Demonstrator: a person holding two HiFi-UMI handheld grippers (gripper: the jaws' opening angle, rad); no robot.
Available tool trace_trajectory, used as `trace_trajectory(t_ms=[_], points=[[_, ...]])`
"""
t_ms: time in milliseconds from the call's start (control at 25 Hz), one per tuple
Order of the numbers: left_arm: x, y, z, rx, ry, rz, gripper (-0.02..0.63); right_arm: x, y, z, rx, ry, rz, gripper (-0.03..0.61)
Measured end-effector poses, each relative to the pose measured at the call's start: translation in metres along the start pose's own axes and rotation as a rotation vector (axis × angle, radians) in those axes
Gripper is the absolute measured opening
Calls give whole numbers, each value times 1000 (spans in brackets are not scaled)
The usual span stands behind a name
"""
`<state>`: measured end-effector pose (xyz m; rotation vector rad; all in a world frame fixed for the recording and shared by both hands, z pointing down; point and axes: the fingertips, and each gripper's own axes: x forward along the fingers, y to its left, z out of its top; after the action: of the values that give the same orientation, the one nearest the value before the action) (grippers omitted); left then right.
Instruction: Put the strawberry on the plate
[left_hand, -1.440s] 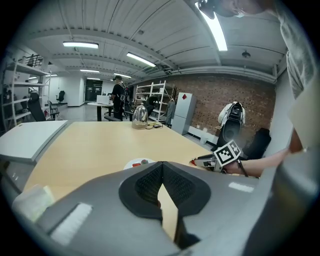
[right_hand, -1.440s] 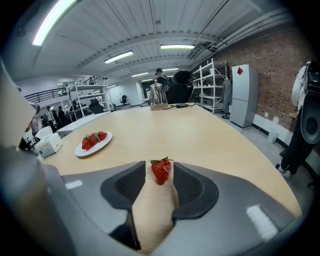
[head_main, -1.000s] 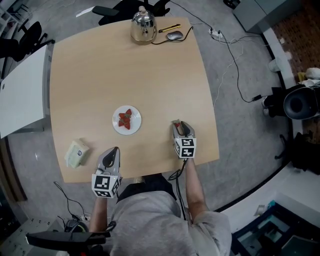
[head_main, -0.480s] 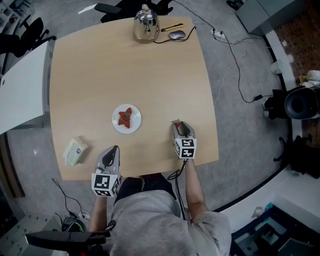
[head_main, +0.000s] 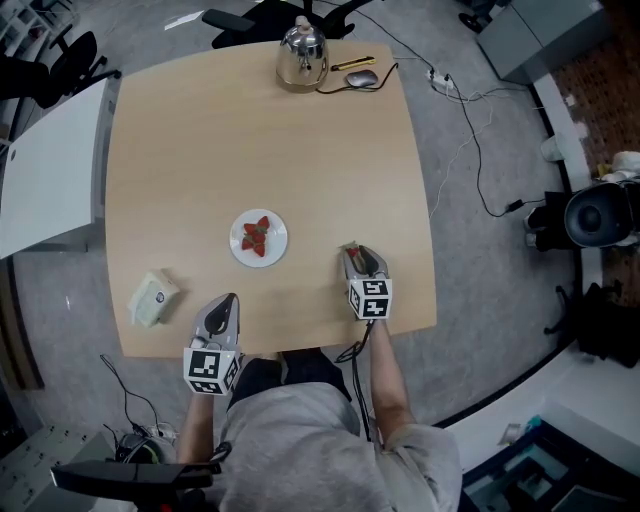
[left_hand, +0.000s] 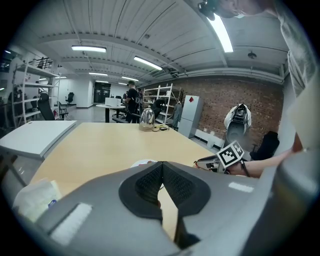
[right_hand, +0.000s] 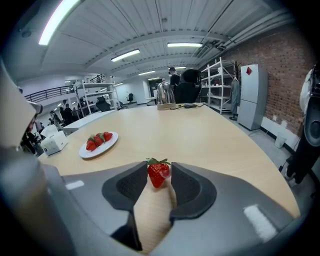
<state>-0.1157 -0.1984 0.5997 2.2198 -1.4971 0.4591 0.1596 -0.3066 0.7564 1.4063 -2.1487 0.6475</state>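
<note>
Right claw (right_hand: 159, 168) jaws were just closed onto strawberry (right_hand: 158, 175), pinched at tips for carry to plate (right_hand: 93, 153); left claw (left_hand: 162, 163) was held pressed together, empty, unneeded.

Overhead view: a light wooden table (head_main: 300, 150) with open, bare surface between its near edge and a white plate (head_main: 277, 243) just left of centre.

From the right gripper (head_main: 352, 250) at lower centre-right, whose jaws have just been closing and now pinch a strawberry (head_main: 351, 246), the tabletop up and left to the plate lies bare. Three berries (head_main: 256, 236) crowd the plate's middle, while its rim shows bare all round. The left gripper (head_main: 231, 298), jaws together, sits below the plate at the near edge, with a tissue pack (head_main: 152, 298) at lower left. A kettle (head_main: 302, 55) and mouse (head_main: 362, 78) stand at the top edge, well apart from the plate.
</note>
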Motion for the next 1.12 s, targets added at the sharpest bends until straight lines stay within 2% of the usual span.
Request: trace_trajectory(t_ms=[520,1120], points=[[-20,13,-10,-42,-15,46,20,2,35,31,-62,-34,77,153],[-59,49,-25,-106,-24,175,20,37,106,54,-157,-35,221,153]])
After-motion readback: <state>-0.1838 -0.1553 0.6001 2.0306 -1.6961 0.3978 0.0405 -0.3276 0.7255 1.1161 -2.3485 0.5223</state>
